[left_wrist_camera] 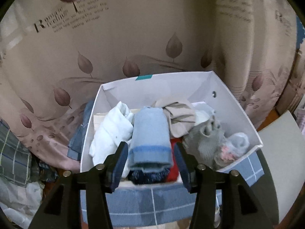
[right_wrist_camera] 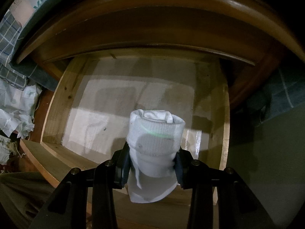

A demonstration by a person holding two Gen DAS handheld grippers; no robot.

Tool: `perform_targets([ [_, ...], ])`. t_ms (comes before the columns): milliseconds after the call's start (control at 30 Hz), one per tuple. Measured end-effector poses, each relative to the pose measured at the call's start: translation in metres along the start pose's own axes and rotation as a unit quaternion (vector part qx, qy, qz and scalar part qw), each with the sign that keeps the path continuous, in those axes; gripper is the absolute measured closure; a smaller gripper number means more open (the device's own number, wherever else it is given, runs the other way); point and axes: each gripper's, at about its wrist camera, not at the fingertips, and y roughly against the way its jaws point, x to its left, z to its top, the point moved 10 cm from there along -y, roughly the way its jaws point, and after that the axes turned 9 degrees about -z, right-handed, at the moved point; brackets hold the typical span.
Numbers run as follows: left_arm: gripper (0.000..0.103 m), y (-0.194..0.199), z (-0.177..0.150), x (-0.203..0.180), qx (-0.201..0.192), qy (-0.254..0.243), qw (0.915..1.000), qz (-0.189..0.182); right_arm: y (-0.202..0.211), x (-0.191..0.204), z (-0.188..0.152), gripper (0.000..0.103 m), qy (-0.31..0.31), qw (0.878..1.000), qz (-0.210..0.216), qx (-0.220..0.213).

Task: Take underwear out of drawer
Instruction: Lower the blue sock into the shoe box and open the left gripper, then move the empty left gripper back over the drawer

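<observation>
In the right wrist view my right gripper (right_wrist_camera: 151, 164) is shut on a rolled white sock bundle (right_wrist_camera: 155, 133) with a thin green stripe, held above the open wooden drawer (right_wrist_camera: 55, 103), whose pale lined bottom is bare. In the left wrist view my left gripper (left_wrist_camera: 150, 160) is open, its blue-padded fingers on either side of a rolled light-blue bundle (left_wrist_camera: 150, 133) in a white cardboard box (left_wrist_camera: 238, 110). I cannot tell whether the pads touch it. The box also holds a white bundle (left_wrist_camera: 112, 129), a beige one (left_wrist_camera: 181, 116) and grey fuzzy socks (left_wrist_camera: 209, 137).
The box sits on a blue checked cloth (left_wrist_camera: 152, 206) in front of a leaf-patterned curtain (left_wrist_camera: 133, 38). Denim (left_wrist_camera: 80, 133) and plaid fabric (left_wrist_camera: 13, 152) lie left of it. A dark wooden cabinet top (right_wrist_camera: 152, 28) overhangs the drawer; crumpled white plastic (right_wrist_camera: 17, 106) lies left.
</observation>
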Motion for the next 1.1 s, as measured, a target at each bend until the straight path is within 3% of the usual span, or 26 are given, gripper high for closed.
perform_targets([
  [233, 0.052, 0.036, -0.05, -0.003, -0.015, 0.014, 0.9998, -0.004, 0.001, -0.002, 0.0, 0.066, 0.001, 1.0, -0.009, -0.002],
  [400, 0.052, 0.041, -0.105, 0.014, -0.024, 0.035, 0.9982, 0.042, 0.003, -0.001, -0.001, 0.066, 0.006, 1.0, -0.018, -0.005],
  [533, 0.052, 0.027, -0.161, 0.028, -0.021, 0.063, 0.996, 0.06, 0.004, 0.001, -0.004, 0.066, 0.018, 1.0, -0.021, -0.005],
  [700, 0.052, -0.009, -0.217, 0.04, 0.019, 0.089, 0.9929, 0.077, 0.006, 0.004, -0.005, 0.066, 0.027, 0.999, -0.024, -0.008],
  [800, 0.052, -0.022, -0.233, 0.046, 0.02, 0.085, 0.9909, 0.102, 0.009, 0.003, -0.003, 0.066, 0.027, 0.999, -0.023, -0.015],
  [967, 0.052, -0.037, -0.246, 0.045, 0.039, 0.087, 0.9914, 0.089, 0.023, 0.003, 0.003, 0.066, 0.03, 0.999, -0.012, -0.039],
  [1100, 0.052, -0.038, -0.253, 0.052, 0.042, 0.09, 0.9895, 0.105, 0.039, 0.001, 0.009, 0.066, 0.021, 0.998, -0.002, -0.054],
])
